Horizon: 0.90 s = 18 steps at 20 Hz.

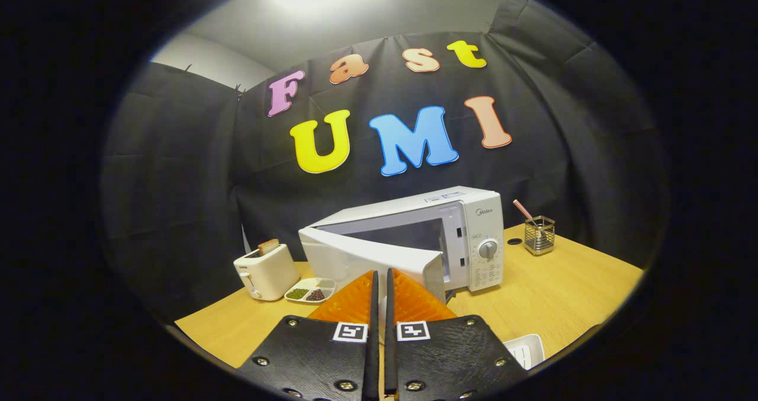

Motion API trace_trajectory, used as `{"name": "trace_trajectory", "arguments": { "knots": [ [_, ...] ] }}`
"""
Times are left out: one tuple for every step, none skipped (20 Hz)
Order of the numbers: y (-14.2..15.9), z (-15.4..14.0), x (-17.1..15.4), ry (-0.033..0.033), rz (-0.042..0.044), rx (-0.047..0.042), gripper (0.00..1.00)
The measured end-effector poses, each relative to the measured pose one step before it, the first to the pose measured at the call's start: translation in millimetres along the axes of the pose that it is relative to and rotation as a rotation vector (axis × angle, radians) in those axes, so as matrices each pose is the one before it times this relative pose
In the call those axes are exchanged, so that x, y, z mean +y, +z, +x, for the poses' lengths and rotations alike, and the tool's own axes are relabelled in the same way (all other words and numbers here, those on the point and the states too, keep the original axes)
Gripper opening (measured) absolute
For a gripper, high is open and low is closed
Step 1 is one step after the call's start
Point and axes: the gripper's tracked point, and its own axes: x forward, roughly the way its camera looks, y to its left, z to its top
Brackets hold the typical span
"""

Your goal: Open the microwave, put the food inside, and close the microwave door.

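The white microwave (438, 235) stands on the wooden table (556, 300), and serves here as the reference landmark. Its door (367, 256) is partly swung open, hinged on the side away from the control panel, with the free edge angled toward the gripper. The control panel carries a round dial (488, 249).

The gripper (381, 276) sits just in front of the microwave door. Its two fingers (355, 303) are drawn together with only a thin slit between them, and nothing is clamped in that slit (the tips overlap the lower edge of the door in this view; contact cannot be confirmed).

Beside the microwave on the door-hinge side stands a white toaster (265, 272) with a slice of bread (269, 246) protruding from its slot. Between the toaster and the microwave lies a small divided dish (310, 290) holding dark and green beans. Beyond the control-panel side stands a wire utensil holder (539, 234) with a utensil in it. In front of the microwave, near the table edge, part of a white tray (526, 349) is visible.
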Motion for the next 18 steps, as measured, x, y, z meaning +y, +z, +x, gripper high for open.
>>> {"name": "trace_trajectory", "arguments": {
  "knots": [
    [1.98, 4.32, -6.37, -0.01374, -0.00405, -0.00277, 0.04],
    [0.34, 5.53, -6.63, -0.01023, -0.00560, 0.00049, 0.04],
    [0.98, 6.01, -5.85, -0.00907, -0.00209, 0.00483, 0.04],
    [1.26, 6.12, -6.64, -0.00877, 0.00336, 0.00610, 0.04],
    [2.74, 6.57, -4.33, -0.00401, 0.00303, 0.00380, 0.04],
    [1.11, 6.93, -5.05, -0.00511, -0.00335, 0.00741, 0.04],
    [1.25, 7.90, -4.71, -0.00793, -0.00736, 0.00459, 0.04],
    [-1.29, 8.76, -4.61, -0.00838, -0.00930, 0.01253, 0.04],
    [3.01, 6.55, -4.00, -0.01015, -0.00956, -0.00351, 0.04],
    [1.09, 8.40, -4.65, -0.00577, -0.00788, 0.00281, 0.04],
    [0.15, 8.80, -1.77, -0.00023, -0.01211, 0.00633, 0.04],
    [0.96, 6.74, -2.93, -0.00465, -0.00572, -0.00122, 0.04],
    [1.35, 8.06, -3.74, -0.00588, -0.00075, 0.00256, 0.04],
    [1.40, 8.74, -3.92, -0.00382, -0.00111, 0.00433, 0.04],
    [1.68, 9.25, -2.64, -0.00396, 0.00068, 0.00366, 0.04],
    [1.20, 8.25, -2.10, -0.00255, -0.00114, 0.00264, 0.04],
    [2.88, 8.05, -0.65, -0.00121, -0.00320, -0.00467, 0.04],
    [-0.57, 8.82, -2.56, -0.00476, -0.01039, 0.00129, 0.04]
  ]
}}
